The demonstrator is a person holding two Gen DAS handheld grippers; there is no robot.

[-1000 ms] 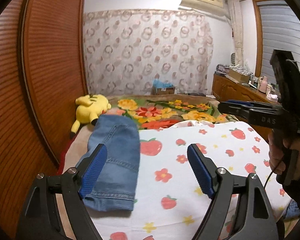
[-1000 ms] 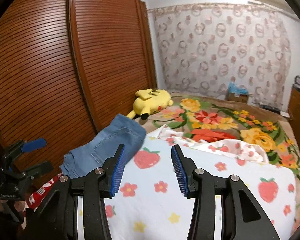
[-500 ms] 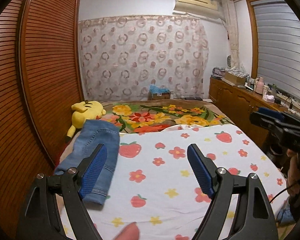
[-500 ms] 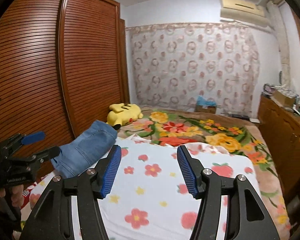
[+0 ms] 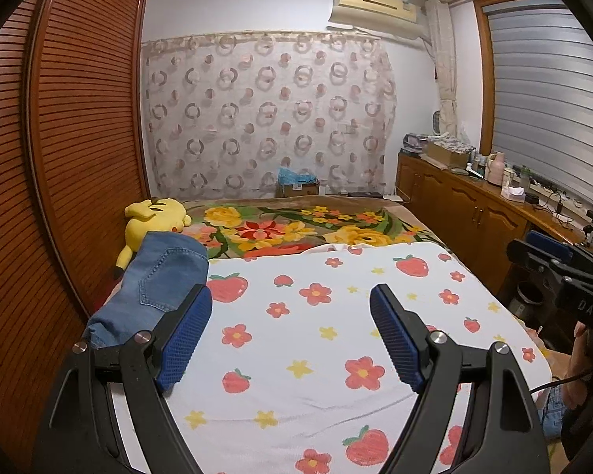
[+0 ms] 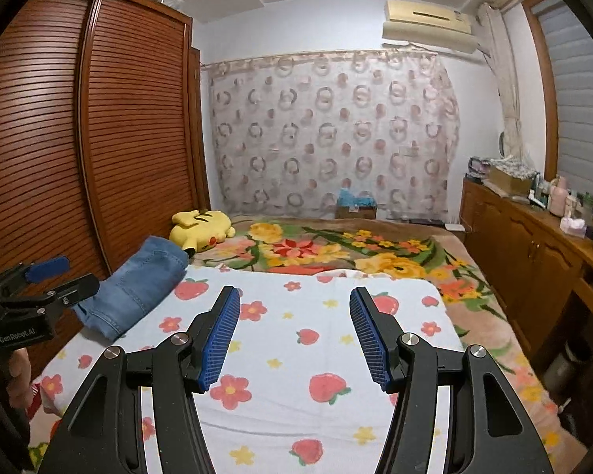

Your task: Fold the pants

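The folded blue jeans (image 5: 158,276) lie along the left edge of the bed, next to the wardrobe; in the right wrist view the jeans (image 6: 138,284) sit left of centre. My left gripper (image 5: 290,290) hovers open above the strawberry-print sheet (image 5: 316,335), its left finger just in front of the jeans, apart from them. My right gripper (image 6: 294,290) is open over the same sheet with nothing between its pads. Each gripper shows at the edge of the other's view: the right gripper (image 5: 553,260) far right, the left gripper (image 6: 47,276) far left.
A yellow plush toy (image 5: 154,217) lies beyond the jeans on a floral blanket (image 5: 296,229). A slatted wooden wardrobe (image 5: 79,138) runs along the left side. A wooden cabinet (image 5: 474,213) with clutter stands on the right. A person's hand (image 5: 585,355) grips the right tool.
Both grippers have drawn back from the jeans, which look smaller and farther away. The right view swung from the wardrobe toward the room, and its jaws widened slightly.
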